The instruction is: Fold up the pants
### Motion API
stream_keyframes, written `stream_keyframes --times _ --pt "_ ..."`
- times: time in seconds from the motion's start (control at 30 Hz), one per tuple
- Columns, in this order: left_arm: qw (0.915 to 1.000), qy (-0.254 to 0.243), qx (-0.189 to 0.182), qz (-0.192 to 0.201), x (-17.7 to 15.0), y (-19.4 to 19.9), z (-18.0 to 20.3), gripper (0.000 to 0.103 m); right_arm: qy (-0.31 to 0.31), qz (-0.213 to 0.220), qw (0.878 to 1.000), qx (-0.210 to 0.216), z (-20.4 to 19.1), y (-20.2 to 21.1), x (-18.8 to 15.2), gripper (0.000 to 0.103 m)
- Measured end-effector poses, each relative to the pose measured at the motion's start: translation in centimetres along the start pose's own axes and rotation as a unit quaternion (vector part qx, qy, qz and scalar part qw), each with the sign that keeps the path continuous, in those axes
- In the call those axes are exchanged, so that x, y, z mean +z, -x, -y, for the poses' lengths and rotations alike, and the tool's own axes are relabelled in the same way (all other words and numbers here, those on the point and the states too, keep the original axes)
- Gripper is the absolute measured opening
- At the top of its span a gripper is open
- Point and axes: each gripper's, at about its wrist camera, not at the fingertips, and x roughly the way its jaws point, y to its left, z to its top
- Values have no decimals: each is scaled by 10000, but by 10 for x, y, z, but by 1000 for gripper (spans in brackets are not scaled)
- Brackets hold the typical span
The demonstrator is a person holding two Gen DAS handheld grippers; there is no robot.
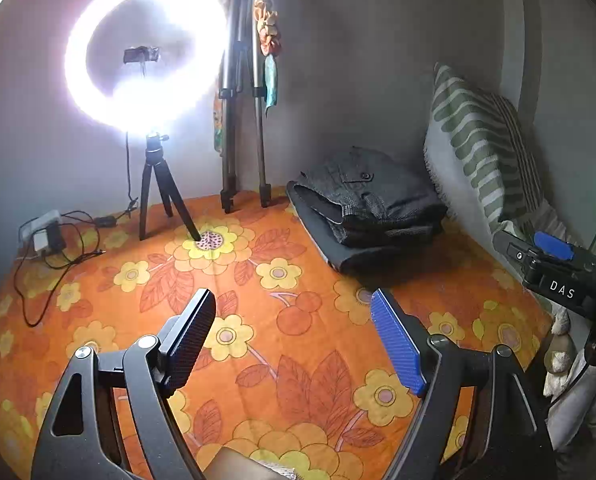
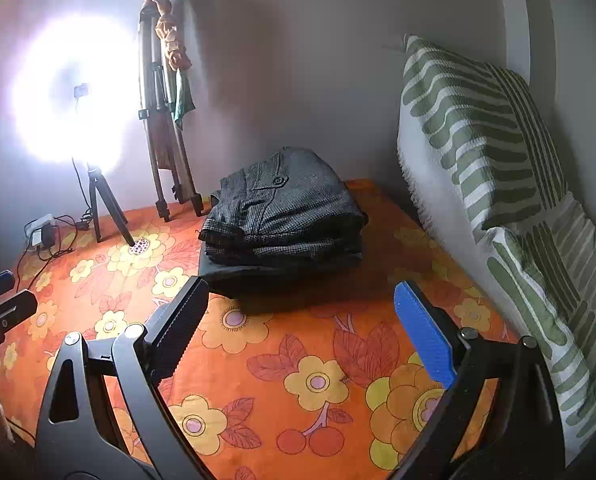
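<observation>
Pants [image 2: 286, 216] lie folded in a dark grey stack.

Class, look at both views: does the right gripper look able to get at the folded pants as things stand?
Probably yes. The right gripper is open and points at the folded pants, with only bare bedsheet between them. The pillow stands off to the side, clear of that path.

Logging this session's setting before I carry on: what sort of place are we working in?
Probably a bedroom at home: a bed under an orange floral sheet, a green-striped pillow propped against the wall, and folded dark pants stacked on the bed. A lit ring light suggests a recording setup.
</observation>
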Motion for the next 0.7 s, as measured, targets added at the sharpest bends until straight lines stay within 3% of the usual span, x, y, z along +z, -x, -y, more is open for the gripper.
stream_keyframes --times 0.7 --pt "10000 20 18 -18 -1 3 -2 80 38 22 10000 -33 0 -2 -3 96"
